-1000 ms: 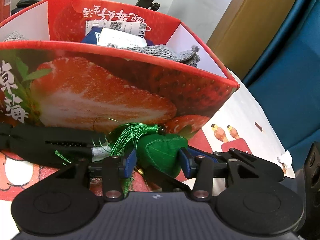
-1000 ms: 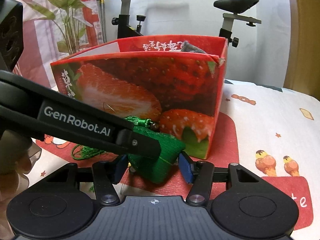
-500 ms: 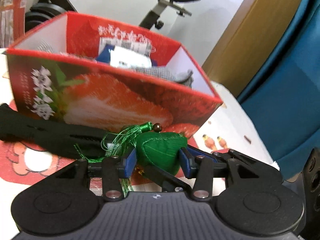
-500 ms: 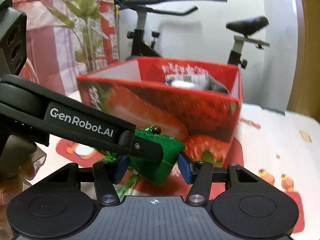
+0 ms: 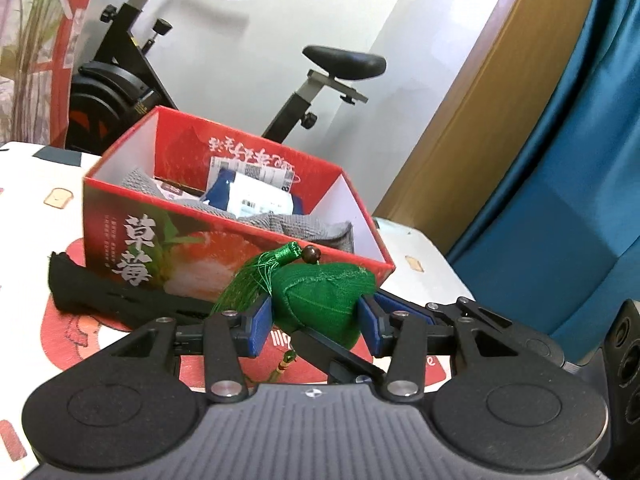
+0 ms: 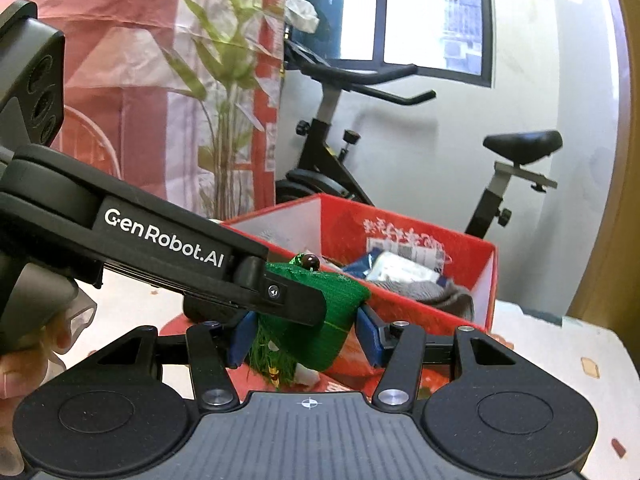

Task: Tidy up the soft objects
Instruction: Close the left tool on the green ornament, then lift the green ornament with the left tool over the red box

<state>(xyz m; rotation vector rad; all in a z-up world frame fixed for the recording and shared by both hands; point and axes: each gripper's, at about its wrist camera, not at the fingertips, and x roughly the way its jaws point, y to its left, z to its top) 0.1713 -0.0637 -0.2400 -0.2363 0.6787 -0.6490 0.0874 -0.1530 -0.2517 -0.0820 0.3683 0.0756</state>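
While both tools [image 5: 316, 322] [image 6: 302, 340] pinch green sachet [image 5: 320, 300], box [image 5: 224, 248] beyond

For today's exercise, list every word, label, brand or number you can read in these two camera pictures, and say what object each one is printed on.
"GenRobot.AI": white brand on the black arm of the left gripper.
"草莓": large white characters on the front of the red strawberry box.
White characters on the box's inner back wall: upside down, not readable.
Small white columns beside "草莓": too small to read.
White labels on packets in the box: barcodes and print, too small to read.
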